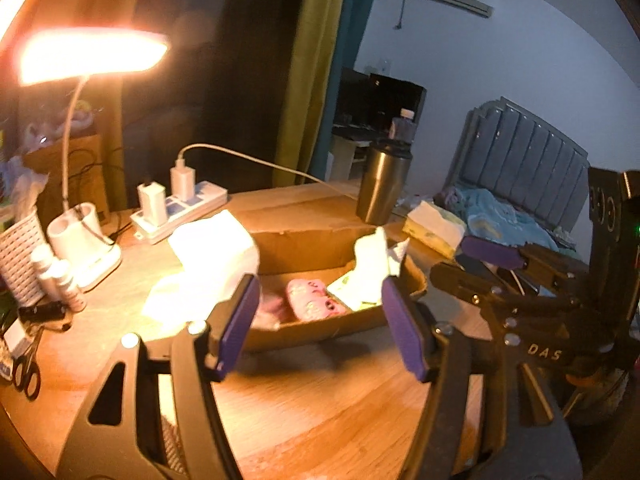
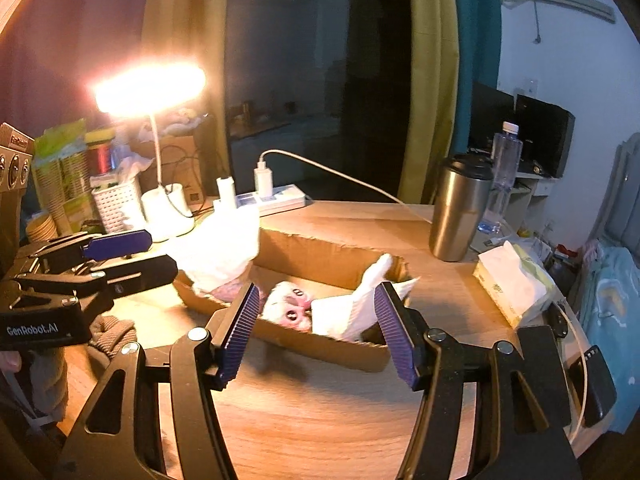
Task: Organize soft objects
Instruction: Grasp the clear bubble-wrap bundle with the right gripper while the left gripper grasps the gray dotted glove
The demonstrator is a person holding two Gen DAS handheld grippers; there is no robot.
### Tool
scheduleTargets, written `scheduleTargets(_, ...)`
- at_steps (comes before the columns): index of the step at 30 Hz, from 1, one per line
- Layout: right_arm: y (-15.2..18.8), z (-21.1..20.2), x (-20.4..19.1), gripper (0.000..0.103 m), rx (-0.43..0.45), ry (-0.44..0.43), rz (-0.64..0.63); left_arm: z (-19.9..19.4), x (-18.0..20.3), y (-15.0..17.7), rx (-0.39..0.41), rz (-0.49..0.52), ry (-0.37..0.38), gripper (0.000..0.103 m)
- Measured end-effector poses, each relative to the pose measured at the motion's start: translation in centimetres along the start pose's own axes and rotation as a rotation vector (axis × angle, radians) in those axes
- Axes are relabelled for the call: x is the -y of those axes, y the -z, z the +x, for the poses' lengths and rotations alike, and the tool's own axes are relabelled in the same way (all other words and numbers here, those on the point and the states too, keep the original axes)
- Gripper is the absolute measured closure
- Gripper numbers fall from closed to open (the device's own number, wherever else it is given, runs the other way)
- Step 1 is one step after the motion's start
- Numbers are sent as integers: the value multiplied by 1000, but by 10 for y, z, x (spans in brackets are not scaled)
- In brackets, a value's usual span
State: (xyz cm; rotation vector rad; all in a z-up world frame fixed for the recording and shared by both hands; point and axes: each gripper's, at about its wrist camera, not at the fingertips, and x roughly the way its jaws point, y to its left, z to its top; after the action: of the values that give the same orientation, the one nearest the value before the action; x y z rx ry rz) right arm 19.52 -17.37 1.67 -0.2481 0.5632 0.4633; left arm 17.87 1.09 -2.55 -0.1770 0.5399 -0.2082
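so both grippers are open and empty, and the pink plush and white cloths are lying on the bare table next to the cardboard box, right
Not quite. The left gripper and right gripper are open and empty, but the pink plush and white cloths lie inside the cardboard box, not beside it. The right wrist view shows this.

Bedroom: bed, lamplit desk

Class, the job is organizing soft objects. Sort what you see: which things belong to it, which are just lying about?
Job: cardboard box, pink plush slippers, white cloths.
Lying about: desk lamp, steel tumbler, tissue pack, power strip, scissors.
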Motion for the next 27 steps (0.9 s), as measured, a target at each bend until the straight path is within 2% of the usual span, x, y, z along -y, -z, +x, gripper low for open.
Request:
scheduleTargets(16,25,-21,-62,40,-20,-40,-64,-56,-29,40,29,-43,-39,38)
scheduleTargets(27,50,-23,-98,40,-67,-75,-103,-80,-41,76,15,-70,-58,38)
